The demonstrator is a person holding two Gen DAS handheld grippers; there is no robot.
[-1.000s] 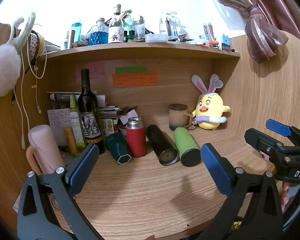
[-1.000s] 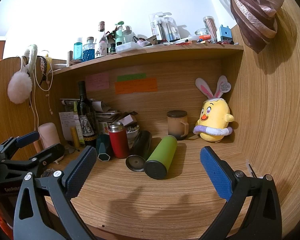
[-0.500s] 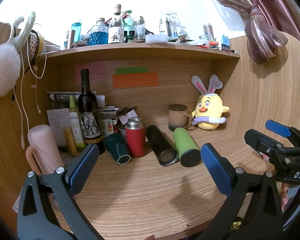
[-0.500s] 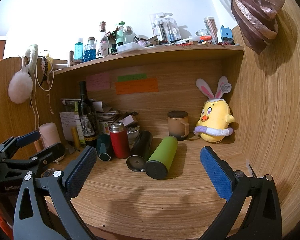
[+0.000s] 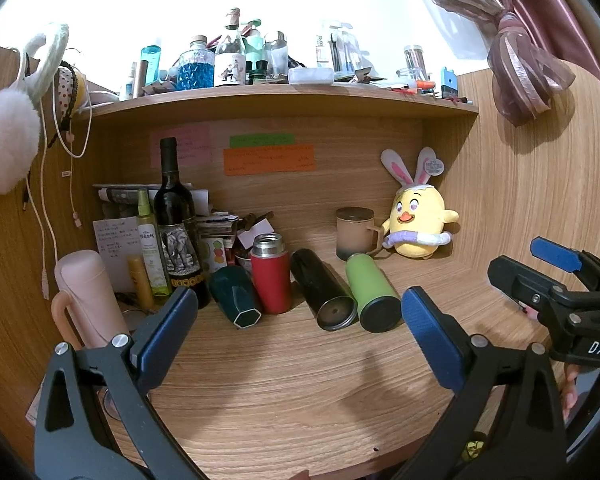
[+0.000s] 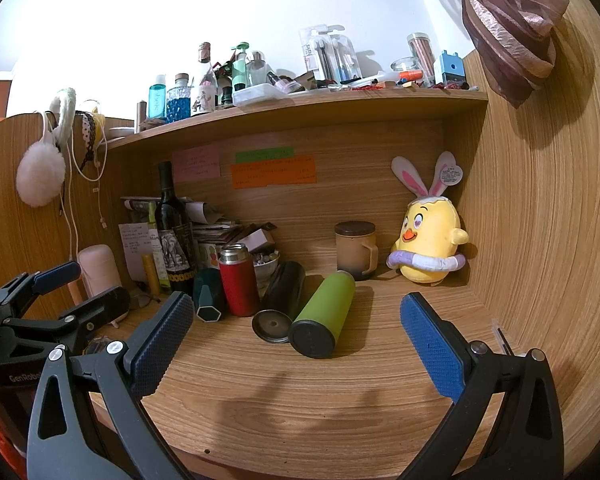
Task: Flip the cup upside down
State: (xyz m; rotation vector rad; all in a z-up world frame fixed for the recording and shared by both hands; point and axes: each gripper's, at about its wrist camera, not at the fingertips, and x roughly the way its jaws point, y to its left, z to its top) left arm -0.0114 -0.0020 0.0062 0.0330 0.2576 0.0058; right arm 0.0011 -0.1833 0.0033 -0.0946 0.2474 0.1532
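Several cups stand or lie on the wooden desk (image 5: 284, 392). A green tumbler (image 5: 372, 292) (image 6: 324, 316) and a black tumbler (image 5: 324, 294) (image 6: 280, 300) lie on their sides. A red flask (image 5: 271, 276) (image 6: 239, 280) stands upright. A dark teal hexagonal cup (image 5: 236, 300) (image 6: 209, 298) lies tipped. A lidded tan mug (image 5: 355, 238) (image 6: 356, 250) stands at the back. My left gripper (image 5: 298, 328) is open and empty, short of the cups. My right gripper (image 6: 296, 336) is open and empty, in front of the green tumbler.
A wine bottle (image 5: 178, 220), a pink handled cup (image 5: 88, 300) and stacked papers crowd the back left. A yellow plush chick (image 5: 418, 224) sits at the back right. A cluttered shelf (image 5: 284, 98) runs overhead. Wooden walls close both sides.
Both views have shifted very slightly; the grippers stay open and nothing on the desk has moved.
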